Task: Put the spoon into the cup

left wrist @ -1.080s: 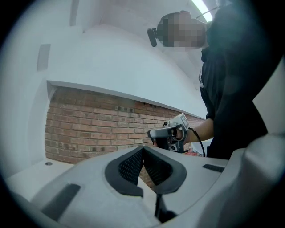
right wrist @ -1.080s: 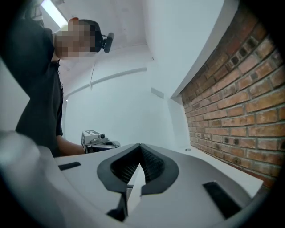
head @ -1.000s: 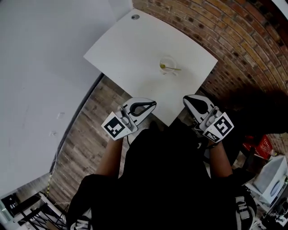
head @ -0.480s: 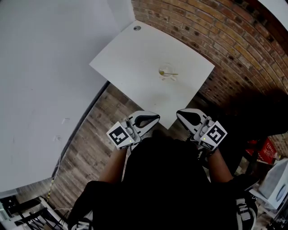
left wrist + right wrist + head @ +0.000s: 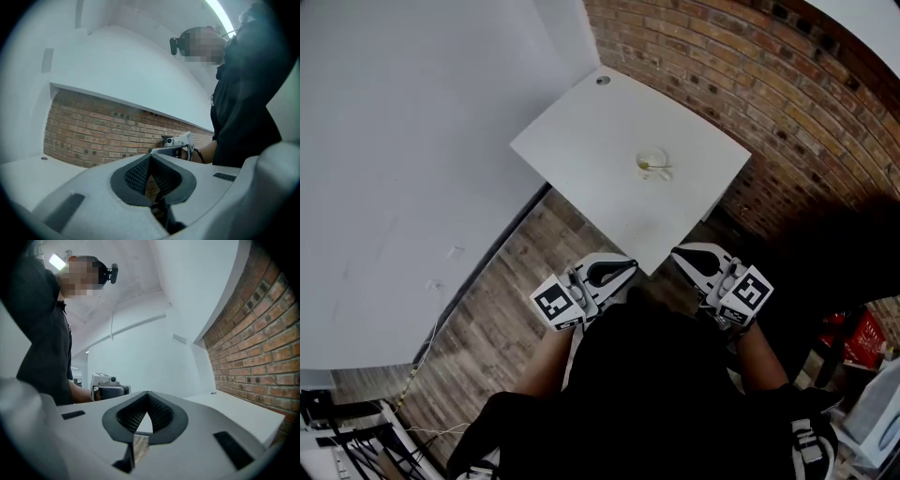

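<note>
A small clear cup (image 5: 652, 161) stands on the white table (image 5: 581, 141), toward its right side. A spoon (image 5: 657, 168) with a yellow-green end rests in the cup and sticks out to the right. Both grippers are held close to my body, off the table's near corner and over the wooden floor. My left gripper (image 5: 619, 271) (image 5: 150, 155) is shut and holds nothing. My right gripper (image 5: 687, 255) (image 5: 147, 393) is also shut and holds nothing. Each gripper view looks across at the other gripper, the right gripper (image 5: 180, 140) and the left gripper (image 5: 110, 380).
A brick wall (image 5: 787, 84) runs behind and right of the table, and a white wall (image 5: 412, 131) stands at the left. Wooden floor (image 5: 506, 291) lies below the grippers. A round grommet (image 5: 602, 81) marks the table's far corner. Cables (image 5: 356, 441) and a red object (image 5: 862, 333) sit at the edges.
Both grippers have drawn back from the table's near edge toward my body and now hang over the floor. The cup and spoon have stayed put. Both jaws stayed shut.
</note>
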### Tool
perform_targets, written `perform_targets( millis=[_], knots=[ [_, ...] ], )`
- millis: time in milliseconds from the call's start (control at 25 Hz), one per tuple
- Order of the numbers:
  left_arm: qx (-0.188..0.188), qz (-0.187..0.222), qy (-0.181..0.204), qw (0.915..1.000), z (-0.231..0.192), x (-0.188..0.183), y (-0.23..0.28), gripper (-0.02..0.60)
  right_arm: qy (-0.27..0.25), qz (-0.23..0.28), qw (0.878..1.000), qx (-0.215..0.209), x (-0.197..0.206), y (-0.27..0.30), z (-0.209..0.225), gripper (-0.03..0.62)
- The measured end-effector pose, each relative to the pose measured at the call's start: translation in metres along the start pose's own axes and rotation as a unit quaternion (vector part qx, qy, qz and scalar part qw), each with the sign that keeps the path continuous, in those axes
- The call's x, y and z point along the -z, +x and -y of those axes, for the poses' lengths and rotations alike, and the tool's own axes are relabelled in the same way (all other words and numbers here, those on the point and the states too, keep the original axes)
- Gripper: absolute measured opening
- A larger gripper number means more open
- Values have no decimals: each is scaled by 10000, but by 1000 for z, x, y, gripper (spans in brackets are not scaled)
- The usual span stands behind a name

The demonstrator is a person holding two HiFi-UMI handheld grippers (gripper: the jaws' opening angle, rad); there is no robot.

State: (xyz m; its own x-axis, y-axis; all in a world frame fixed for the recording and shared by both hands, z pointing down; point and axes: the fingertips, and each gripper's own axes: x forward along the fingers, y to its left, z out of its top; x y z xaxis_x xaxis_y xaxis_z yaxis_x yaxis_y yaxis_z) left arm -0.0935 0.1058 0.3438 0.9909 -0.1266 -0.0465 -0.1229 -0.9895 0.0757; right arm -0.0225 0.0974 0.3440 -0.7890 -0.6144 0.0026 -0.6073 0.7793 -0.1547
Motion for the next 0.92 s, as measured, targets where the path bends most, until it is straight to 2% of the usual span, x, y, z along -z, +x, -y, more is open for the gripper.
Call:
perform_targets(
  millis=[280,440,640,800,920],
  knots=[
    [-228,-186,26,9996,33,14,8,17,161,-36,9999,-20,24,-25,0,5],
    [-205,-202,-66,9996,44,18,8,17,209,-57,9997,-58,32,-26,-5,5],
    [-278,-358,-95,9989,30,28,22,17,191,11,9998,43,29,-40,1,5],
    [-137,-265,67,9995,29,19,38,17,317,13,9992,250,38,-51,14,5],
    [-63,-381,70,9992,29,31,42,17,352,-38,9989,302,47,-52,17,5]
  ],
)
